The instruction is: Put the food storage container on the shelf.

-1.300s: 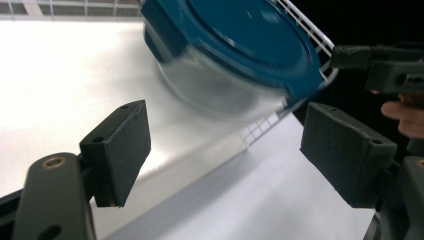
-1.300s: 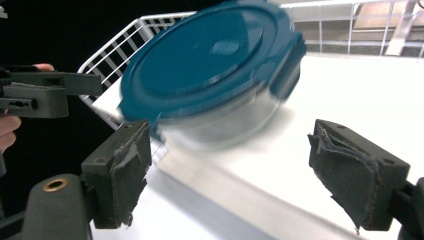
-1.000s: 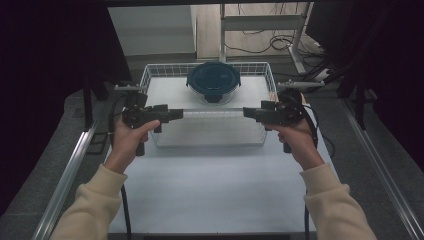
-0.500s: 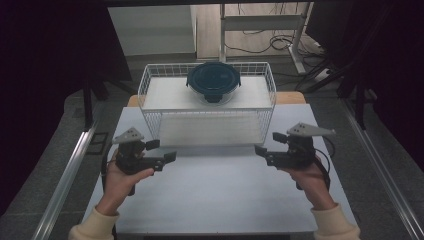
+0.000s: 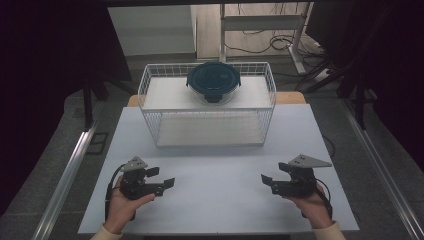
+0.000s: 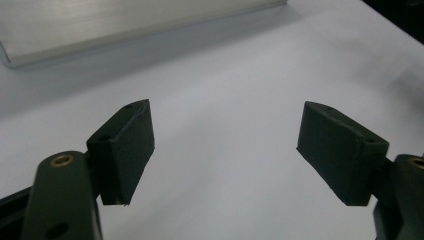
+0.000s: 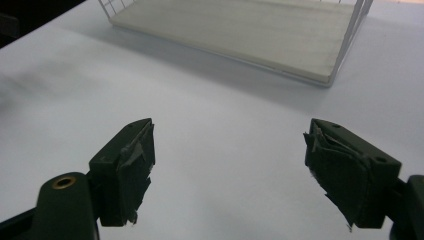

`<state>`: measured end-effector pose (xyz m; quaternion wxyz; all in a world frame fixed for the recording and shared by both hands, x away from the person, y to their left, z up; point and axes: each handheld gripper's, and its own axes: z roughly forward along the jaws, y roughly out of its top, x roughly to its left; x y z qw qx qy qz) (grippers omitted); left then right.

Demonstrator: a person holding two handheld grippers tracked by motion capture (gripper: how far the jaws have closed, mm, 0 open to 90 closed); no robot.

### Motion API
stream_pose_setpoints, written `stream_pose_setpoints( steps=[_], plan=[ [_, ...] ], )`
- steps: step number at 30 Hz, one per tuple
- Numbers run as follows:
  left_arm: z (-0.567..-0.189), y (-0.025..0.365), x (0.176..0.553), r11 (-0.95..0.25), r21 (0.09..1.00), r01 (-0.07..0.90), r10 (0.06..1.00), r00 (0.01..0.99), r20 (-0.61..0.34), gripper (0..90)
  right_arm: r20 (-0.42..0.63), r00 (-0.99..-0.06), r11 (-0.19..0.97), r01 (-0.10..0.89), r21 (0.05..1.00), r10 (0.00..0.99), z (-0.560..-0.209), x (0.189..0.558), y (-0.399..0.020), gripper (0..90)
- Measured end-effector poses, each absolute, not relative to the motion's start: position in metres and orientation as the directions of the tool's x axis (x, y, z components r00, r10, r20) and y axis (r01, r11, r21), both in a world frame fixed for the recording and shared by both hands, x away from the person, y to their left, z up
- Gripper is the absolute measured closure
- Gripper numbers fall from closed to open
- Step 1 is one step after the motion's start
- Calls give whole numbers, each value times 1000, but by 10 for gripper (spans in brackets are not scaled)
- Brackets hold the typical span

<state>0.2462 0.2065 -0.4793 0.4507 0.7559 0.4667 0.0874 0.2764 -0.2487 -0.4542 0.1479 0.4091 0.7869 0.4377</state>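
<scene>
A round container (image 5: 214, 83) with a dark blue lid sits upright on the top shelf of a white wire rack (image 5: 150, 117), about midway along it and toward the rack's back edge. The lid is on, with a clip tab showing at its front and another at its right side. The body below the lid looks clear. The rack stands at the far half of the white bench (image 5: 220, 200).

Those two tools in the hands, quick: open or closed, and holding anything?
Left tool: open, holding nothing.
Right tool: open, holding nothing.
</scene>
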Motion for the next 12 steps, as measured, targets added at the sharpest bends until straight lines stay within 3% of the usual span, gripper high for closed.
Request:
stream_pose_setpoints(
  steps=[12],
  plan=[
    [-487, 205, 243, -166, 729, 664, 797, 526, -298, 215, 132, -603, 276, 535, 799, 786, -466, 278, -251, 196]
  ],
)
